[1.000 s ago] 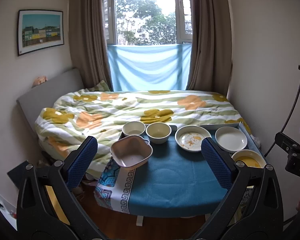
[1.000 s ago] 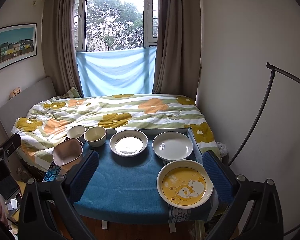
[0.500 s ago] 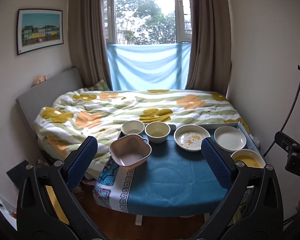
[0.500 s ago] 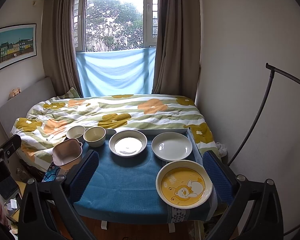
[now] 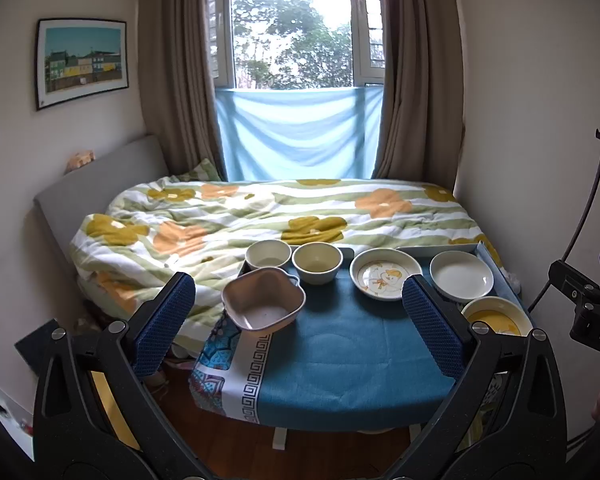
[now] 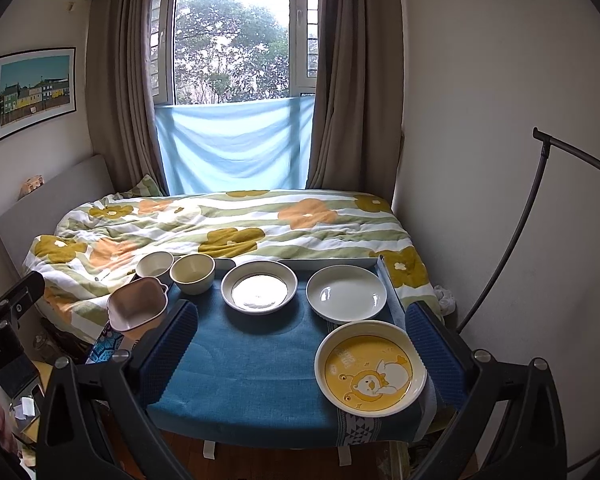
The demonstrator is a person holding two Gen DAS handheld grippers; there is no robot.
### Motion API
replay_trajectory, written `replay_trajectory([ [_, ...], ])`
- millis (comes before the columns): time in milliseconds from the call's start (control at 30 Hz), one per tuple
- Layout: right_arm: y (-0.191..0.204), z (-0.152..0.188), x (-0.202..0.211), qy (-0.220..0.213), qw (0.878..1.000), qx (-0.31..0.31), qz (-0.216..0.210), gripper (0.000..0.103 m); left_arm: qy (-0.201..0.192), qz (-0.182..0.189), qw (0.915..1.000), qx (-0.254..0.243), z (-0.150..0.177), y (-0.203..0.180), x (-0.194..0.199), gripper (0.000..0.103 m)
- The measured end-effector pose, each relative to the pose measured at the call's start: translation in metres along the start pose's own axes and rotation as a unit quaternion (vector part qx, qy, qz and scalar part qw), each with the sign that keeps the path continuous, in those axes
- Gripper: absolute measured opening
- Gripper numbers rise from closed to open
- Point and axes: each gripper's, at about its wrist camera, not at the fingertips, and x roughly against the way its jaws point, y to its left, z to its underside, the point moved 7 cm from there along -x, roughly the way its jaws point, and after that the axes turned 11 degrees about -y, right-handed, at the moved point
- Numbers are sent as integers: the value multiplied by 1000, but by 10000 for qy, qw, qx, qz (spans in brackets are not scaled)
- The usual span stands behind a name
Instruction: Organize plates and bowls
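- At the near edge of both views, each claw stands wide open and holds nothing: the left claw [image 5: 298,316] and the right claw [image 6: 300,342] touch no dish and hang short of the surface [image 5: 340,360].
- Compared with a second ago, the dishes sit a shade higher and smaller between the fingers in both views, so both claws seem to have drawn back or lifted a little; no dish has shifted. My reading: the sorting has not started, and this is a pause to line up a first pick.
- Nearest the right claw, the yellow plate [image 6: 370,368] with a cartoon print lies at the front right corner of the surface, its rim close to the right finger in the picture.
- On the left side, the pink square bowl [image 5: 264,304] sits near the left edge, just in front of the round bowls.
- Further back, a row runs left to right: a white bowl [image 5: 268,255], a cream bowl [image 5: 317,262], a deep plate with a printed figure [image 5: 386,274], and a plain white plate [image 5: 461,276].
- Behind the surface lies the bed [image 5: 260,216] with a flowered quilt.
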Motion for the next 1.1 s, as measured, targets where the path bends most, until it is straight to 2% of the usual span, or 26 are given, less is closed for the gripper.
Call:
replay_trajectory([
  [533, 1, 2, 0, 29, 10000, -36, -2, 103, 53, 81, 9999, -30, 5, 0, 4, 102],
  [767, -10, 12, 10, 153, 9995, -235, 108, 103, 169, 150, 9993, -289, 2, -12, -5, 102],
  [900, -35, 25, 8, 365, 9979, -385, 376, 103, 304, 539, 9967, -528, 6, -35, -21, 102],
  [967, -50, 37, 5, 542, 9959, -478, 553, 103, 490, 844, 9930, -670, 15, -54, -35, 102],
  [1100, -88, 65, -5, 898, 9893, -802, 829, 103, 1061, 1715, 9756, -866, 43, -105, -66, 102],
])
